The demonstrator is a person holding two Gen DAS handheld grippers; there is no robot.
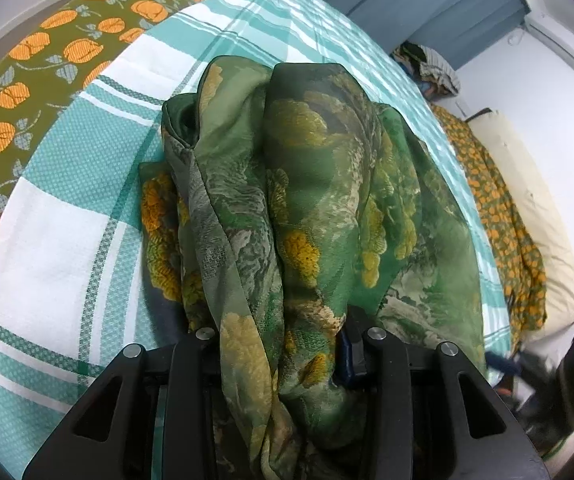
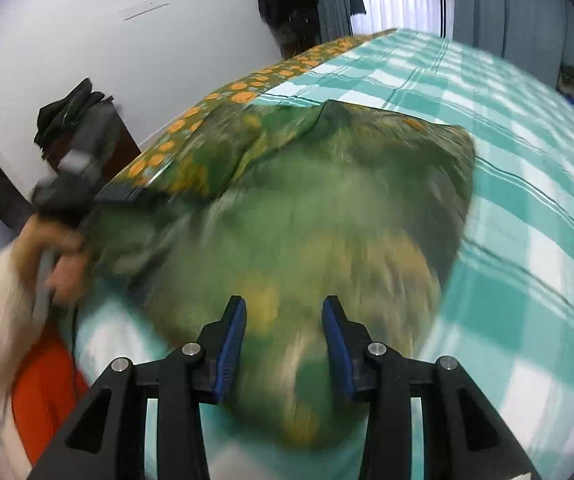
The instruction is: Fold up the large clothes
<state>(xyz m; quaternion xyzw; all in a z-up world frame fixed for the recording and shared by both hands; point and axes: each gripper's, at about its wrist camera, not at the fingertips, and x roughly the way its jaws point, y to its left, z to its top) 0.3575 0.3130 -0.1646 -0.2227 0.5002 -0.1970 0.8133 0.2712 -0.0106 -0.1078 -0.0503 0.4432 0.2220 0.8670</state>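
Observation:
A sheer green cloth with yellow flowers (image 1: 319, 200) lies heaped on the teal checked bed sheet (image 1: 59, 240). A thick bunch of it runs up between the jaws of my left gripper (image 1: 283, 340), which is shut on it; the cloth hides the left fingertip. In the right wrist view the same cloth (image 2: 327, 220) is spread wide and blurred. My right gripper (image 2: 283, 332) hovers over its near edge, open, with its blue pads (image 2: 233, 344) apart and nothing pinched. At that view's left, a hand (image 2: 59, 256) holds the left gripper (image 2: 127, 196) at the cloth's edge.
An olive bedspread with orange flowers (image 1: 47, 68) borders the sheet. A cream pillow (image 1: 527, 208) and a pile of clothes (image 1: 431, 68) lie at the far side. Dark clothes sit on a brown cabinet (image 2: 83, 128) by the wall. Something orange (image 2: 47, 380) lies at the bed's near left.

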